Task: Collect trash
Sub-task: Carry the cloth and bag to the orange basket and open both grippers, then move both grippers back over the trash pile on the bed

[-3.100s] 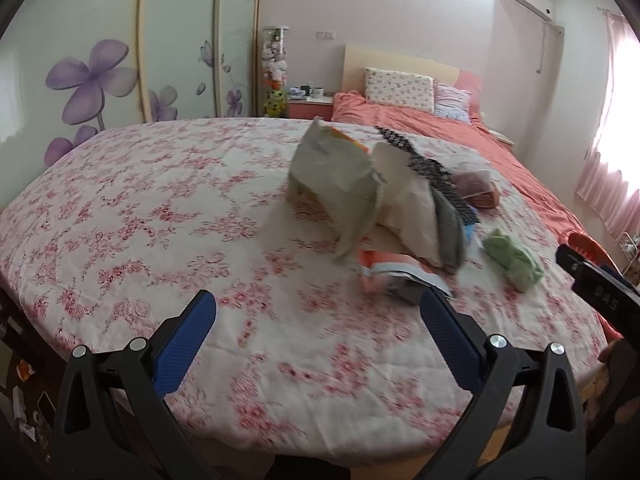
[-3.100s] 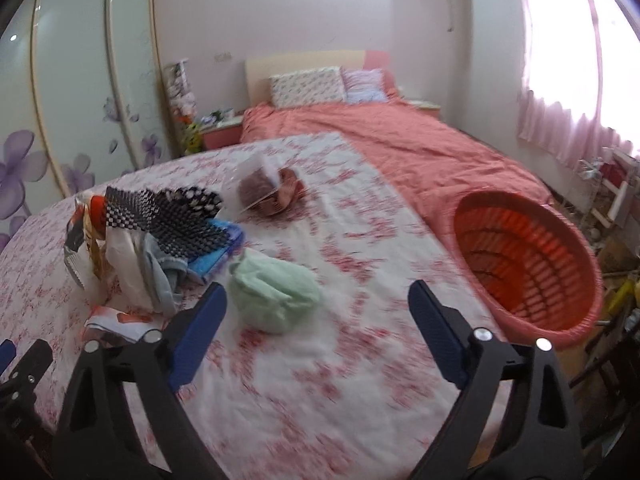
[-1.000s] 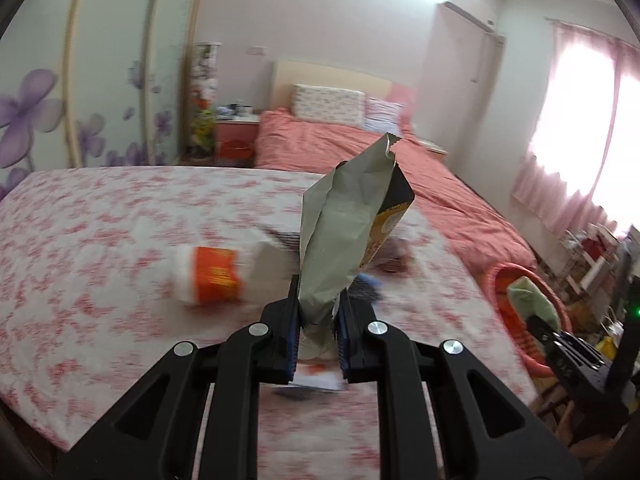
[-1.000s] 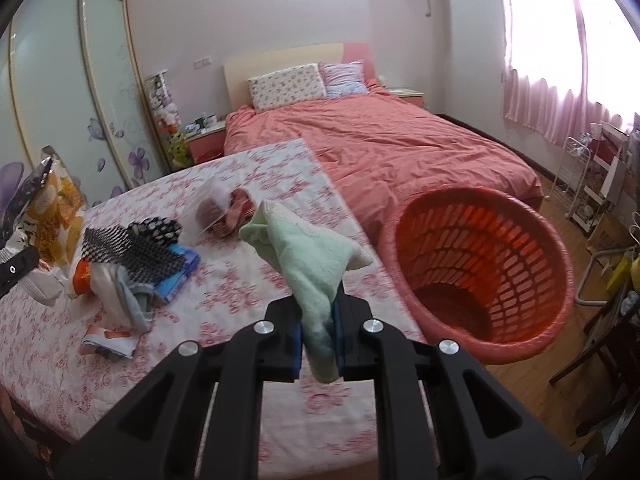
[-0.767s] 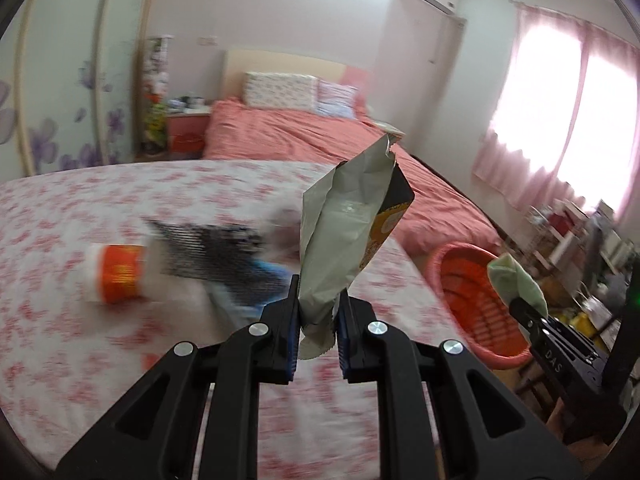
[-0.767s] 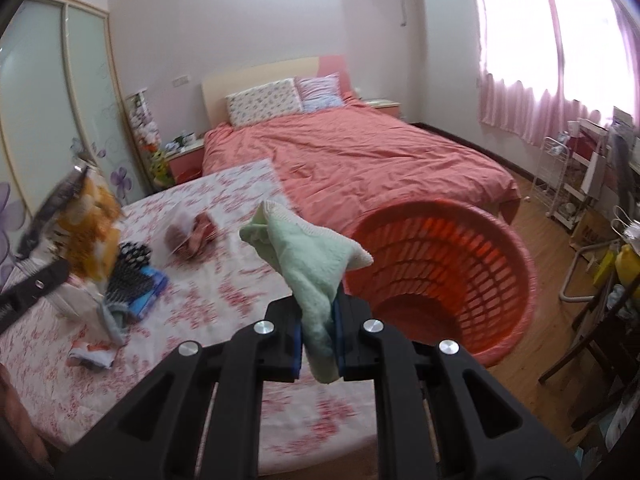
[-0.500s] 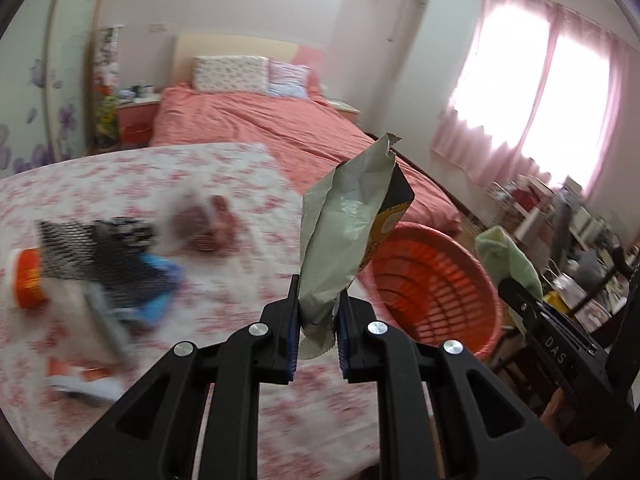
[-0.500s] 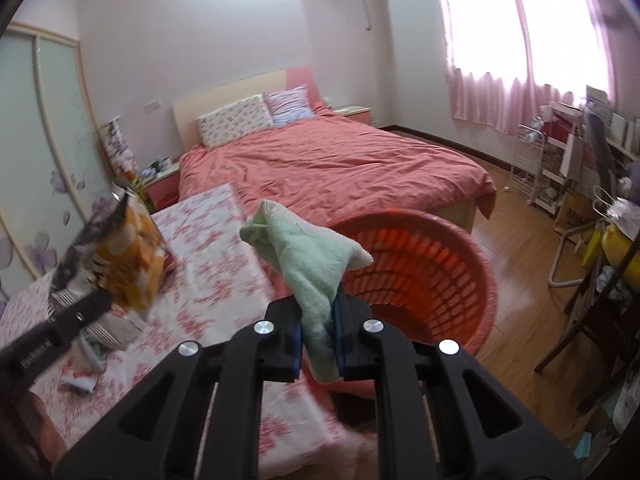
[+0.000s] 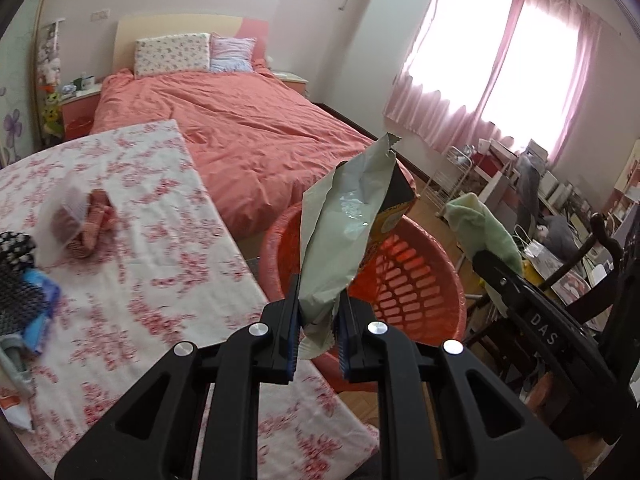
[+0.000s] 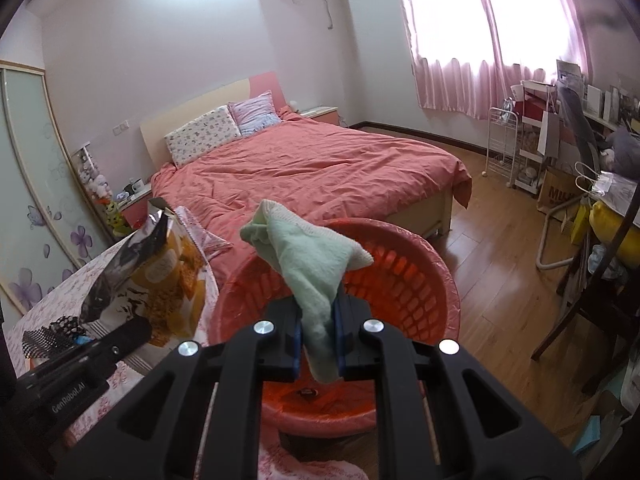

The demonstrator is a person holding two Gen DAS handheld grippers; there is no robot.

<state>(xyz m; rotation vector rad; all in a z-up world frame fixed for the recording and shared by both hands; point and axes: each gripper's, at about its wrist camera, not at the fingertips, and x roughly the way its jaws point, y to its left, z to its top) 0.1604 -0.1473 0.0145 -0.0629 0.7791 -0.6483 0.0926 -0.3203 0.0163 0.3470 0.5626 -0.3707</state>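
A: Coral bedding covers the big bed [image 10: 304, 168] across the middle of the right wrist view, two pillows [image 10: 222, 130] against its headboard at centre left. What sits in front of it?

B: A bench under a white cloth printed with red flowers [image 9: 132, 264], filling the lower left of the left wrist view. Just beside its right edge stands the orange plastic laundry basket [image 9: 424, 280], slotted walls, open top, on the wooden floor.

A: And the leftovers on the cloth?

B: At the left edge of the left wrist view, a heap with black-and-white mesh and something blue [image 9: 20, 288]. Above it, a clear bag over a reddish bundle [image 9: 80, 220]. I cannot tell more; that corner is blurred.

A: The left tool [image 9: 318, 320]?

B: Clenched on the bottom of an opened snack bag [image 9: 344, 236], silvery inside, yellow print outside. The bag stands upright in the centre of the left wrist view, in front of the basket's near rim.

A: The right tool [image 10: 318, 340]?

B: Gripping a pale green cloth [image 10: 312, 264] by its lower end, the rest flopping up and to both sides. In the right wrist view it hangs over the basket's mouth, centre frame, with the snack bag at its left.
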